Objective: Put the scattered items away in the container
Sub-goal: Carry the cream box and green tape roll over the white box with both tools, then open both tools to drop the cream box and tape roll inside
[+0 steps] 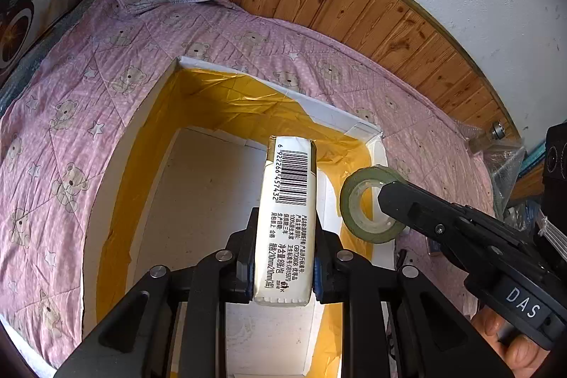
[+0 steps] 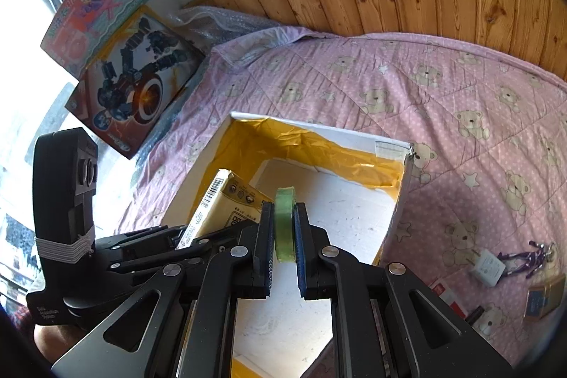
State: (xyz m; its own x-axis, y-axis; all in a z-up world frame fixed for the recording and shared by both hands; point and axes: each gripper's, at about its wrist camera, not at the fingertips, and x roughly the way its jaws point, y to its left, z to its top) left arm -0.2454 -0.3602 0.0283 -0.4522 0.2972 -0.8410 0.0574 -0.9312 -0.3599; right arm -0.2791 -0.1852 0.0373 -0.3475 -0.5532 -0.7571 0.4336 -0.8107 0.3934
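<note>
Two loads hang over the open white box (image 1: pixel 358 126) lined with yellow tape, which sits on a bed (image 1: pixel 71 116) under a pink bear-print quilt. The left hand-held gripper (image 1: pixel 283 257) is clamped on a cream tissue pack (image 1: pixel 287 218), barcode side up, held above the box's bare floor. The right hand-held gripper (image 2: pixel 283 229) pinches a roll of green tape (image 2: pixel 285 222) edge-on between its pads, just beside the tissue pack and over the box's right rim.

The step in hand looks to be the drop: both items are carried and poised above the container, neither yet set down. The next move likely calls for lowering each clear of the other and of the box walls, then parting the jaws. More remains near the bed's right edge: a white charger (image 2: pixel 488 266), a purple figure (image 2: pixel 531 257) and a small box (image 2: pixel 544 298).
</note>
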